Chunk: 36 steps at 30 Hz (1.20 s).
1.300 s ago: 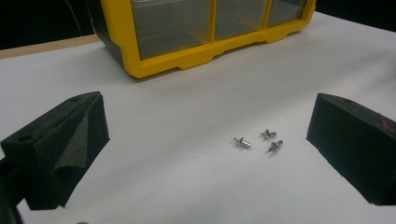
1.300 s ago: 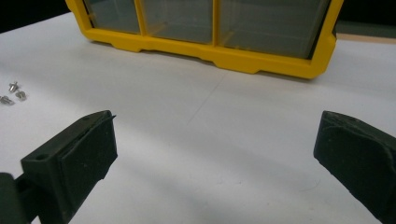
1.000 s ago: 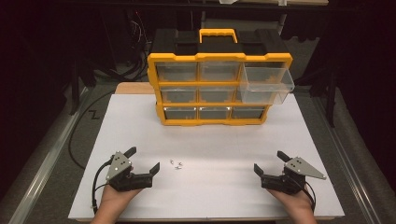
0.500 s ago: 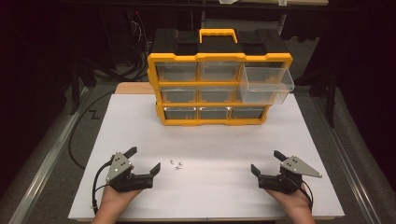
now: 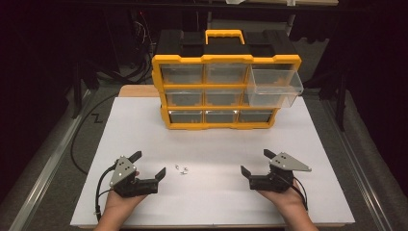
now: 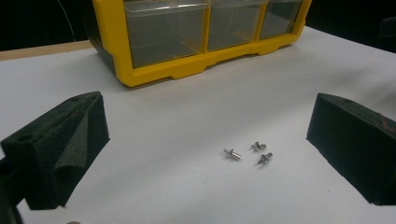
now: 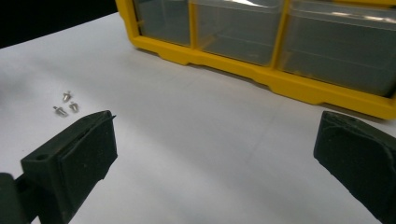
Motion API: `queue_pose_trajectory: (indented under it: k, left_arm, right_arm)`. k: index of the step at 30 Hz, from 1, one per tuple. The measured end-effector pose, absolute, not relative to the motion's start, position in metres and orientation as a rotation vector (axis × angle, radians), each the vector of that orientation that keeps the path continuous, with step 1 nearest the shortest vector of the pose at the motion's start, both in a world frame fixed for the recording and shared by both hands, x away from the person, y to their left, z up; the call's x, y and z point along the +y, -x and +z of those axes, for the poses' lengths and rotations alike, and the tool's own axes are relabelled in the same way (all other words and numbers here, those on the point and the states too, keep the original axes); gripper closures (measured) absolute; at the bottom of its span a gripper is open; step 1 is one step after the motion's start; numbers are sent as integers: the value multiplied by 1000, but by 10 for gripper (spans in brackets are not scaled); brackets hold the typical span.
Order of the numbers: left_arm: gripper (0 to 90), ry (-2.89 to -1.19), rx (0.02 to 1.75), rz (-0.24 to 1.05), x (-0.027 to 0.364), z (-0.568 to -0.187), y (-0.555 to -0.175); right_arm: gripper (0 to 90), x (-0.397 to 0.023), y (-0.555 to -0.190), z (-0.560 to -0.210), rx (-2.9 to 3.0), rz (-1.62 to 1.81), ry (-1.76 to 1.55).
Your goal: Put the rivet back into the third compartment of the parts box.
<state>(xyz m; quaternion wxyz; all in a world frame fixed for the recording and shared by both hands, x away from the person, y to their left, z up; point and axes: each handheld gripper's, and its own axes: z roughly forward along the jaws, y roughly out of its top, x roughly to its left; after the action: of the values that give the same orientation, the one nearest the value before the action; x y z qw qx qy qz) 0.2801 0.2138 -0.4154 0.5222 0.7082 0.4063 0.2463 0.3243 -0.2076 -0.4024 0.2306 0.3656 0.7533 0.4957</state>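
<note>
Three small silver screws [image 5: 182,169] [image 6: 247,153] [image 7: 66,104] lie close together on the white table top [image 5: 216,144]. My left gripper [image 5: 148,164] rests near the front left, open, its jaws wide apart and empty, just left of the screws. My right gripper [image 5: 255,161] sits at the front right, open and empty too, its jaws pointing toward the middle. A yellow and black drawer cabinet [image 5: 223,79] [image 6: 196,42] [image 7: 261,42] stands at the back. Its top right clear drawer [image 5: 274,86] is pulled out.
The cabinet's other clear drawers are pushed in. Black cables [image 5: 86,130] run along the left of the table over the grey floor. A metal rail [image 5: 43,168] borders the left side. Bare white surface lies between the grippers and the cabinet.
My right gripper has slid left toward the middle of the table. The left gripper and the screws have stayed put.
</note>
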Motion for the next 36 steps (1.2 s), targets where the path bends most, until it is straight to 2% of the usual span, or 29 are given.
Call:
queue_pose_trajectory:
  k: [27, 36]
  left_arm:
    - [4, -1719, 944, 611, 210, -416, -278]
    - [4, -1713, 942, 607, 211, -415, -278]
  right_arm:
    - [47, -101, -352, -419, 2274, 1349, -914]
    - [177, -72, -358, -428, 2374, 1343, -900]
